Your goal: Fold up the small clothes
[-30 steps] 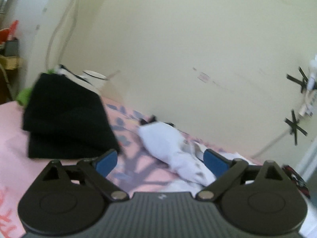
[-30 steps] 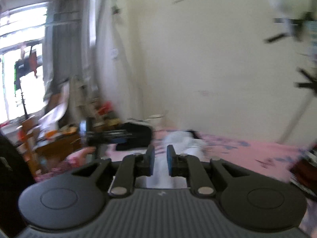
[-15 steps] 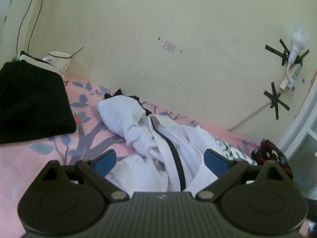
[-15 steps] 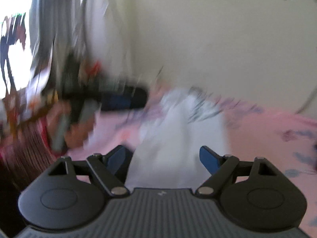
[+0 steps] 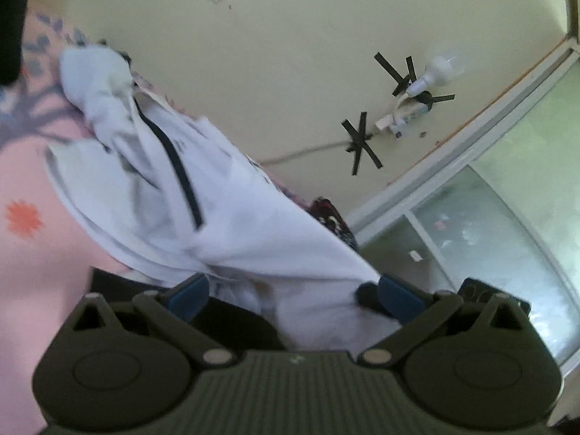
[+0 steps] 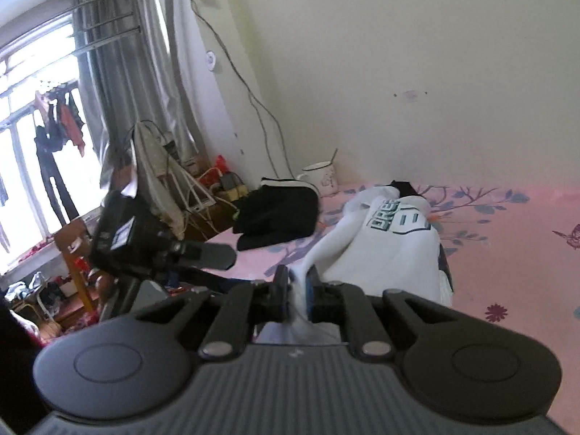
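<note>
The white garment (image 6: 391, 239) lies crumpled on the pink bed (image 6: 514, 253), a folded black garment (image 6: 279, 217) at its ten o'clock. The right claw (image 6: 297, 290) has clamped a white fold; the left claw (image 5: 290, 295), just opened wider, straddles the cloth without pressing.

Left gripper (image 5: 291, 295): black ribbed body, blue pads (image 5: 188, 295) (silver pivot screws).
Right gripper (image 6: 296, 295): seemingly identical.

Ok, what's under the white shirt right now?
The white shirt lies on the pink floral bedsheet, with a dark bit of fabric poking out at its far end. Anything else beneath is covered.
</note>
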Action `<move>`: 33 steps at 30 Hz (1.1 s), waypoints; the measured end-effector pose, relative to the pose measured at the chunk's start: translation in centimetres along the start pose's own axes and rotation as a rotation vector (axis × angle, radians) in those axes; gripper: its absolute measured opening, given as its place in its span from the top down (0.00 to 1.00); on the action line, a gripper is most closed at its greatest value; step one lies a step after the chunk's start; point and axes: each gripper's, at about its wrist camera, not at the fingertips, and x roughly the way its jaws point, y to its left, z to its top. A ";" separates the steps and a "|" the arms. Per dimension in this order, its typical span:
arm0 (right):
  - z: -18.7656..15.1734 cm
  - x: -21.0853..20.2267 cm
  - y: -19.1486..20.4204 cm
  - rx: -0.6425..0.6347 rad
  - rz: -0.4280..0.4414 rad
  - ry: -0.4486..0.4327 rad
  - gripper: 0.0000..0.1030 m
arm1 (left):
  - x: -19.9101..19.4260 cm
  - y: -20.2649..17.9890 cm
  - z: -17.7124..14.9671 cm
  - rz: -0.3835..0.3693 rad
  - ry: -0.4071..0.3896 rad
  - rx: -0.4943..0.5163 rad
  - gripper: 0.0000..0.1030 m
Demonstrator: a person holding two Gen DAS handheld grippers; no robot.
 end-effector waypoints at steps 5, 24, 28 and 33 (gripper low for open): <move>-1.1 -0.2 0.6 -0.047 0.041 0.012 0.98 | 3.1 2.3 0.1 -0.078 0.036 -0.178 0.00; 12.0 7.7 -5.5 -0.054 -0.155 0.061 0.45 | -9.7 2.1 -7.3 0.182 -0.071 0.110 0.94; 13.3 16.6 -8.2 0.052 -0.160 0.153 0.26 | -12.2 1.9 -8.1 0.248 -0.124 0.126 0.94; 10.4 24.5 -8.8 0.179 -0.230 0.385 0.21 | -12.1 2.1 -8.0 0.242 -0.136 0.114 0.93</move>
